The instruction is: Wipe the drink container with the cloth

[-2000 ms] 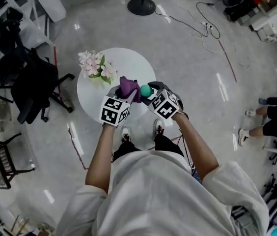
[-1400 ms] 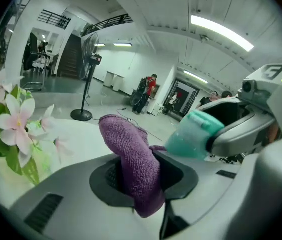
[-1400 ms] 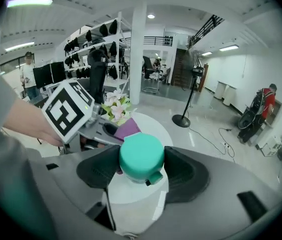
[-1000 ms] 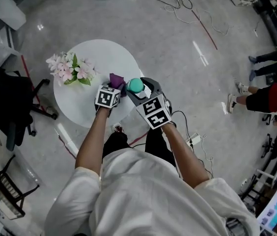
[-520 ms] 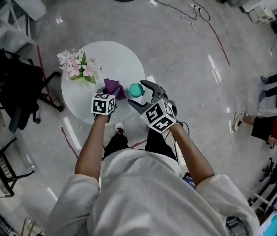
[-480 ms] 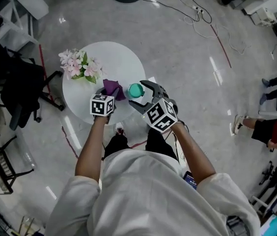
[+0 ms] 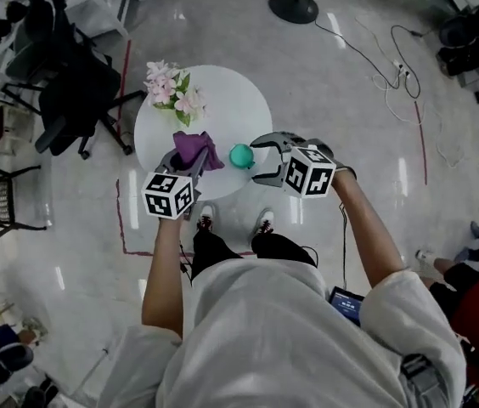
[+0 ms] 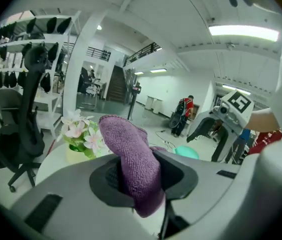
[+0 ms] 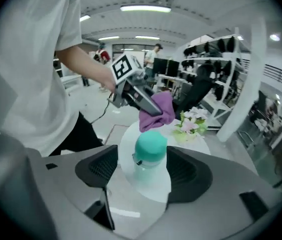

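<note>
A clear drink bottle with a teal cap (image 7: 241, 155) (image 9: 150, 147) stands on the round white table (image 7: 231, 100) near its front edge. My right gripper (image 7: 259, 157) (image 9: 143, 171) reaches in from the right, its jaws on either side of the bottle and closing, with a gap showing on each side. My left gripper (image 7: 190, 165) (image 8: 142, 178) is shut on a purple cloth (image 7: 194, 149) (image 8: 132, 156), held up just left of the bottle and apart from it. The cloth (image 9: 157, 110) hangs behind the cap in the right gripper view.
A pot of pink flowers (image 7: 172, 93) sits at the table's back left. A black office chair (image 7: 78, 87) stands to the left and a round stand base (image 7: 295, 7) behind. Cables (image 7: 392, 66) trail over the floor at right. My feet (image 7: 235, 221) are under the table's front edge.
The head view has swung round. The cloth, close against the bottle a second ago, is now drawn off to its left. The right jaws still straddle the bottle.
</note>
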Demonstrator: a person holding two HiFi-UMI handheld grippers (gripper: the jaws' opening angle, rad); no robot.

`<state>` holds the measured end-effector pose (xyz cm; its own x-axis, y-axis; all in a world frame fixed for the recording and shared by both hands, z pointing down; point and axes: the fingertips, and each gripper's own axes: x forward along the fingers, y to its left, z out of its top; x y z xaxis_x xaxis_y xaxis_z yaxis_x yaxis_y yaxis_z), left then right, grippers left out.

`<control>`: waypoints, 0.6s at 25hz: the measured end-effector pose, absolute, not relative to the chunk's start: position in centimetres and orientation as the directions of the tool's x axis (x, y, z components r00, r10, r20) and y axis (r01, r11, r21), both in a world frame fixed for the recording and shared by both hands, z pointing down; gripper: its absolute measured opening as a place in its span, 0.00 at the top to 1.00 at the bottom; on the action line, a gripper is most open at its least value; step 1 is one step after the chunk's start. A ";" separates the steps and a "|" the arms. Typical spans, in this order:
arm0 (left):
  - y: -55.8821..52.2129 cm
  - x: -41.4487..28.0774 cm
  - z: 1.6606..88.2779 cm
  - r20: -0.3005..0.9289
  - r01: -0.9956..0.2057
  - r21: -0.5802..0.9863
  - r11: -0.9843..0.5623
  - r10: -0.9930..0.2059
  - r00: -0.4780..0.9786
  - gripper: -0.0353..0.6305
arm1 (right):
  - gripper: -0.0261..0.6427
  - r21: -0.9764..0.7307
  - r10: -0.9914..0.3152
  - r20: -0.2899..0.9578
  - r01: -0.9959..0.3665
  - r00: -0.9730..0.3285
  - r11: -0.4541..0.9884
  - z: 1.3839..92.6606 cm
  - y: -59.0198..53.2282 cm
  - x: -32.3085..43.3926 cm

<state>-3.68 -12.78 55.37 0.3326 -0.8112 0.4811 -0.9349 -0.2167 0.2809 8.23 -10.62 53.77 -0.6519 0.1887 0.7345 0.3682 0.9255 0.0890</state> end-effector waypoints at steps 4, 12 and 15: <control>-10.2 -3.6 53.8 0.464 -0.950 0.278 -0.139 -0.847 0.259 0.76 | 0.45 0.103 0.255 0.790 0.530 -0.558 0.842 55.5 -11.8 7.8; -7.0 -4.8 55.4 0.498 -0.959 0.277 -0.066 -0.843 0.202 0.76 | 0.35 -0.004 0.404 0.811 0.687 -0.423 0.727 57.8 -11.2 5.0; -7.1 -5.2 55.8 0.502 -0.956 0.282 -0.082 -0.837 0.219 0.76 | 0.36 -0.046 0.432 0.806 0.684 -0.405 0.728 58.3 -10.6 4.4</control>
